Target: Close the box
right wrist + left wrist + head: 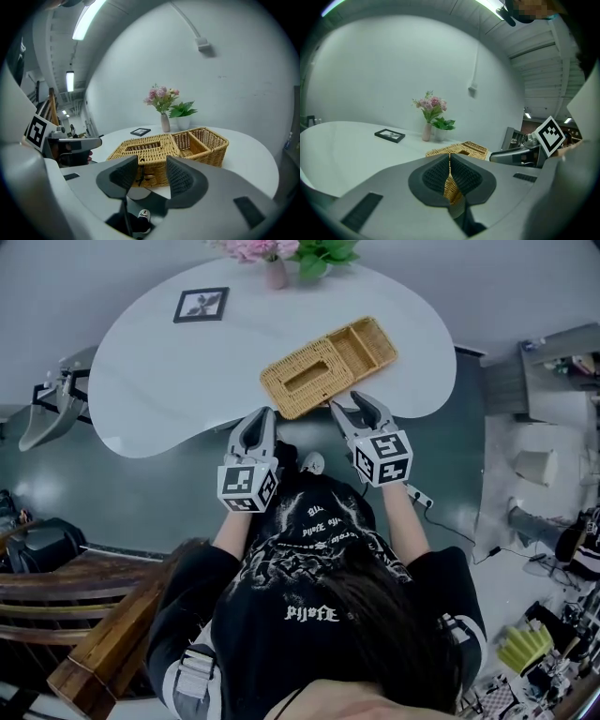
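White, glossy, kidney-shaped tabletop [169, 381]; a flat black picture frame [201, 305] lies near its far left edge. Left gripper [265, 414]: ribbed pads pressed together on nothing, with a wicker sliver showing through the slit. Rectangular woven wicker box [328, 365] sits at the near edge, right-hand compartments uncovered. Right gripper [349, 401]: jaws spread wide, empty, just short of the box.

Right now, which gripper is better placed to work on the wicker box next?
Right, probably. The right gripper has open jaws aimed squarely at the front of the box. The left gripper is shut and sits off toward the box's near corner.
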Demonstrator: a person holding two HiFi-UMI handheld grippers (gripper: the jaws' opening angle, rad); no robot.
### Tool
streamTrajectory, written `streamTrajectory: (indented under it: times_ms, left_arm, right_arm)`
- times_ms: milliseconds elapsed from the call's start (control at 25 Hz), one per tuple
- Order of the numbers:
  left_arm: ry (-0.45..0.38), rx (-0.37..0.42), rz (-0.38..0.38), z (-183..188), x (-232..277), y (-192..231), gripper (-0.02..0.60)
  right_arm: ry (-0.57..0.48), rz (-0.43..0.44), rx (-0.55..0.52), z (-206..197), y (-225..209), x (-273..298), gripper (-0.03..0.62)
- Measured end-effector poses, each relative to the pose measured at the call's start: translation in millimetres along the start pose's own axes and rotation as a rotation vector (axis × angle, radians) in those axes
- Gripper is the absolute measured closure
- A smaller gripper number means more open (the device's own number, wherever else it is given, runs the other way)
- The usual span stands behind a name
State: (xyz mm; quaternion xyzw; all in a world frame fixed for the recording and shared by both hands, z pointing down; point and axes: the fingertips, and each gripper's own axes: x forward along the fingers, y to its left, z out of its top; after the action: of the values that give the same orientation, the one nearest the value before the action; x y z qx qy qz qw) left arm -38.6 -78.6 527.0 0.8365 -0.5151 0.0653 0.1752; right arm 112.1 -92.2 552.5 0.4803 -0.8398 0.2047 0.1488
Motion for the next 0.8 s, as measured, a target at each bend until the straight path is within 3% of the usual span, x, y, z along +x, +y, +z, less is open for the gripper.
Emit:
streamTrajectory:
  times_ms: [240, 520, 800]
  left_arm:
    - [0.005, 0.015, -0.021, 0.2, 0.6, -4.6, 0.557]
    - [-0.002, 0.017, -0.029, 1.9, 4.7, -5.7, 0.557]
    - [0.005, 0.018, -0.035, -2.0, 5.1, -7.4, 0.557]
  right_arm:
    - [0.045, -0.040, -0.040, -18.0, -2.5, -2.9, 0.407]
    - [0.064, -0.111, 0.026, -31.3, -20.6, -4.2, 0.553]
    - [0.072, -0.184, 0.066, -36.3, -32.3, -6.8, 0.569]
